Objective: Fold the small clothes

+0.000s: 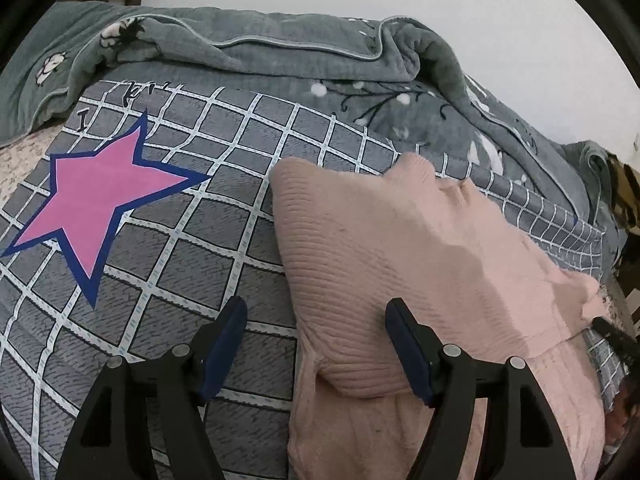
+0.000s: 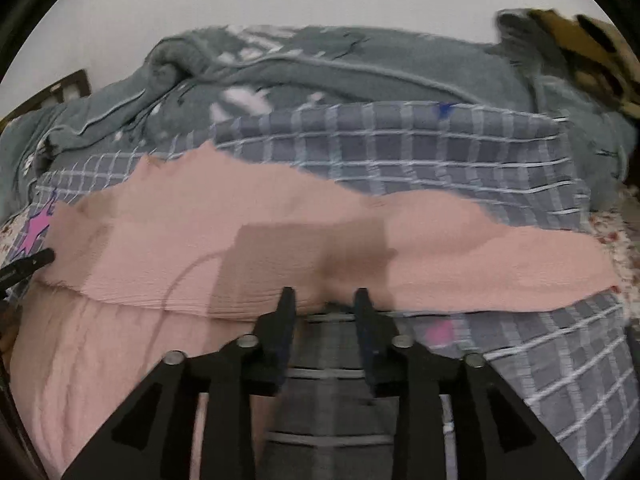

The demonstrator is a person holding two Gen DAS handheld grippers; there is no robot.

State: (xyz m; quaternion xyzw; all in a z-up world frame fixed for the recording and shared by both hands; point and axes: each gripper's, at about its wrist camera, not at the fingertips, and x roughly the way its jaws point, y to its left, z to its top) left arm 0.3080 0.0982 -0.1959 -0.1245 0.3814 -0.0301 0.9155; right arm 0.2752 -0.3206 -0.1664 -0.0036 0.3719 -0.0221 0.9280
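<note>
**Colleague:** Where's the garment right now?

**Me:** The pink ribbed-knit sweater (image 1: 384, 248) lies on the grey bedsheet with the white grid and pink star (image 1: 168, 216). In my left wrist view it fills the 3 to 6 o'clock part of the frame. Its upper layer is already doubled over the lower one, with the folded edge bulging near 6 o'clock.

**Colleague:** And your left gripper?

**Me:** My left gripper (image 1: 316, 344) is wide open and holds nothing. One blue-padded finger sits over bare sheet, the other over the knit, so the jaws straddle the sweater's left border. I judge that's a ready stance for pinching that edge.

**Colleague:** The right one?

**Me:** My right gripper (image 2: 325, 300) points at the folded edge of the sweater (image 2: 280, 240) at 12 o'clock from its tips. The jaws are partly open with sheet visible between them. The view is blurred, so I can't tell whether the tips touch fabric, but nothing looks clamped.

**Colleague:** Why is it spread sideways?

**Me:** Probably so a sleeve lies flat toward 3 o'clock for the next fold. The rumpled grey-green blanket with the white floral print (image 1: 280, 52) is bunched at 12 o'clock, well apart from the work.
</note>
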